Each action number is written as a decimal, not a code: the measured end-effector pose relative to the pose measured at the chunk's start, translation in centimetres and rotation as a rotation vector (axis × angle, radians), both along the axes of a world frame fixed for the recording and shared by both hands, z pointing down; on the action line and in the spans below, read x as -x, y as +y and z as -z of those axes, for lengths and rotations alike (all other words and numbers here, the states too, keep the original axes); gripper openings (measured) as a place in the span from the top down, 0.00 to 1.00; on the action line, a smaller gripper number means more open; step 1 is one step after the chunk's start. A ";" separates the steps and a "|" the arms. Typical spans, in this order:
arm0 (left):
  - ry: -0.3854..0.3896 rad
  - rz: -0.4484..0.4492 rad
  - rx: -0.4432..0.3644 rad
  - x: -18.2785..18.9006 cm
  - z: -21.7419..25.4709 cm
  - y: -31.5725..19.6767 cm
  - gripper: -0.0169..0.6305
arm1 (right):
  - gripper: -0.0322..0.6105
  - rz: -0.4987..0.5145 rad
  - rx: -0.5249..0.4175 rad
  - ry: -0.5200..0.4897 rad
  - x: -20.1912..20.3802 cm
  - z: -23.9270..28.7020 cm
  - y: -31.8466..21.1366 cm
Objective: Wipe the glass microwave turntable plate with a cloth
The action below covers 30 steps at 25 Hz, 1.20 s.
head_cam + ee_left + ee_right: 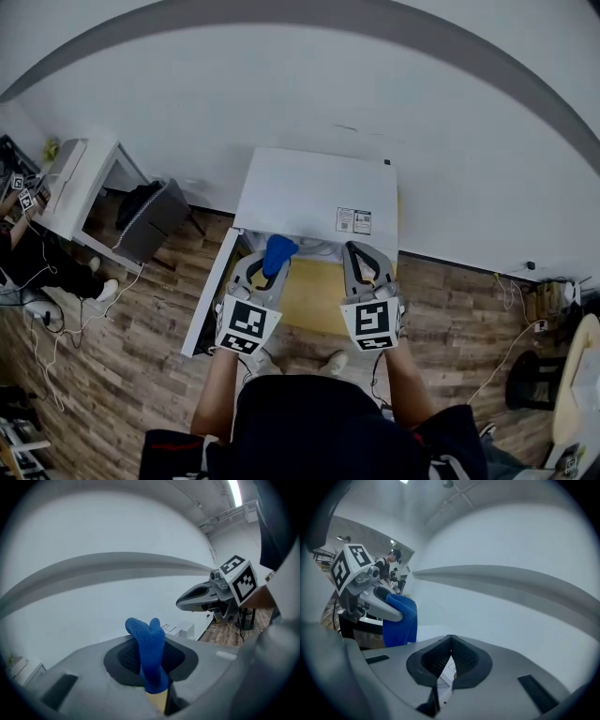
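Observation:
My left gripper point(272, 261) is shut on a blue cloth point(278, 253), which stands bunched between its jaws point(149, 648) and hangs off its tip in the right gripper view point(400, 620). My right gripper point(361, 255) is shut, its pads meeting at the tip with nothing between them point(450, 641). Both grippers are held side by side in front of a white microwave point(314, 192), pointing nearly level at the wall. A pale curved edge point(319, 247) shows at the microwave's mouth between the grippers. I cannot tell whether it is the glass plate.
The microwave's door point(211, 292) hangs open at the left, over a yellow table top point(314, 298). A white desk point(80, 178), a dark bin point(150, 220) and a seated person point(28, 253) are at the far left. Cables lie on the wood floor point(487, 319).

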<state>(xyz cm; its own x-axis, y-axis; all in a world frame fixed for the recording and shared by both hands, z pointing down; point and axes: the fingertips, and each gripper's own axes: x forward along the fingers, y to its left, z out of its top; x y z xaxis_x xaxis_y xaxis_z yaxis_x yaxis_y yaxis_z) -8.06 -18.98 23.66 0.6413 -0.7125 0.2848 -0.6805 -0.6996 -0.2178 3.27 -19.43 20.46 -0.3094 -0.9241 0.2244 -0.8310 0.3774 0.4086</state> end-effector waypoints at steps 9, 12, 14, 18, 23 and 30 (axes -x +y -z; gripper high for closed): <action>0.057 0.030 -0.157 0.2 6.2 1.8 0.89 | 0.94 -0.019 -0.097 -0.166 -1.1 4.9 1.6; 0.074 0.054 -0.182 0.5 7.1 1.9 0.89 | 0.94 -0.013 -0.114 -0.196 -1.3 5.8 1.8; 0.080 0.066 -0.193 0.8 7.4 1.9 0.89 | 0.94 -0.010 -0.116 -0.212 -1.5 5.8 1.9; 0.074 0.081 -0.194 1.2 7.5 1.7 0.89 | 0.94 -0.016 -0.114 -0.248 -2.1 5.8 1.9; 0.074 0.098 -0.191 1.5 7.1 1.5 0.89 | 0.94 -0.029 -0.122 -0.233 -2.8 5.4 2.0; 0.076 0.107 -0.191 1.7 7.0 1.7 0.89 | 0.94 -0.034 -0.106 -0.228 -2.8 4.7 2.2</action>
<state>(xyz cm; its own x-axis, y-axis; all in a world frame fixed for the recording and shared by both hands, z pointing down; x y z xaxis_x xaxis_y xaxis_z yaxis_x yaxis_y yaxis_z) -9.81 -17.25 16.68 0.5739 -0.8138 0.0918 -0.7679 -0.5737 -0.2850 6.04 -17.23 15.73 -0.3090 -0.9495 0.0541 -0.9177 0.3126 0.2452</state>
